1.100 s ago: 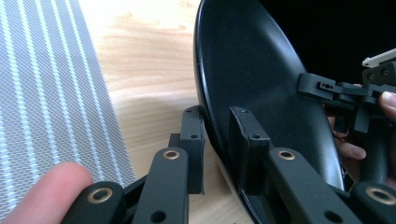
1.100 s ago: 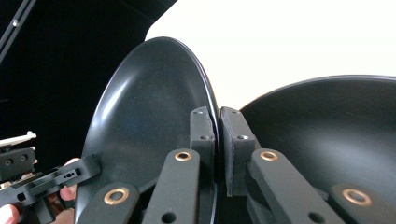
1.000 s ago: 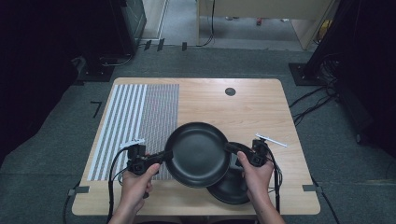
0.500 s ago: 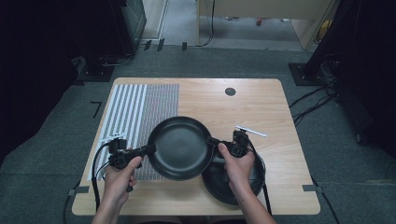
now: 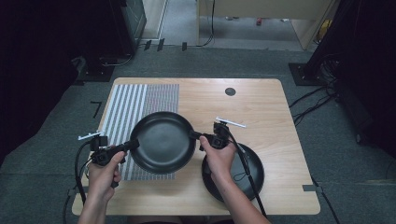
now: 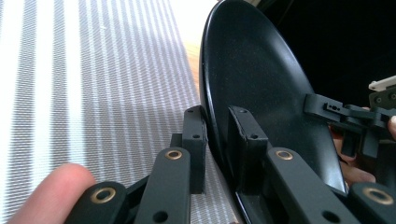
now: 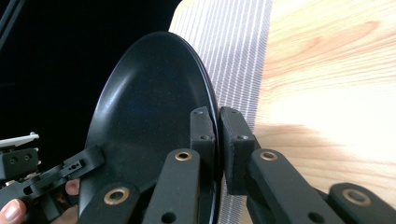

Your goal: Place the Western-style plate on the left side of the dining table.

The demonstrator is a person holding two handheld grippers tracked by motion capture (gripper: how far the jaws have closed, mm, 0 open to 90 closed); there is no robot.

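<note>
- Above the near half of the table point(image 5: 261, 107), a black plate point(image 5: 163, 142) is held clear of the surface between two hand-held grippers.
- Plate: round, shallow, matt black, with a raised rim and a flat, bare centre; faint specks of dust on the inner face show in the left gripper view point(image 6: 261, 93).
- Writing: no brand, label or lettering can be read on the plate or on either gripper.
- Left gripper point(image 5: 133, 144): it meets the plate's rim at 9 o'clock in the high view; its jaws are closed narrowly on the rim, one pad on the inner face and one on the underside point(image 6: 217, 149).
- Right gripper point(image 5: 195, 136): it meets the rim at about 3 o'clock, opposite the left one; its jaws likewise pinch the rim from both faces point(image 7: 217, 140).
- Position: the plate hangs over the right edge of a striped mat point(image 5: 135, 102), which covers the table's left part.
- Second plate point(image 5: 250, 179): also black and round, it lies flat on the bare wood at 4 o'clock from the held plate, partly under the right hand point(image 5: 219, 158).
- Left hand point(image 5: 105, 170): it grasps its gripper at the table's near left edge.
</note>
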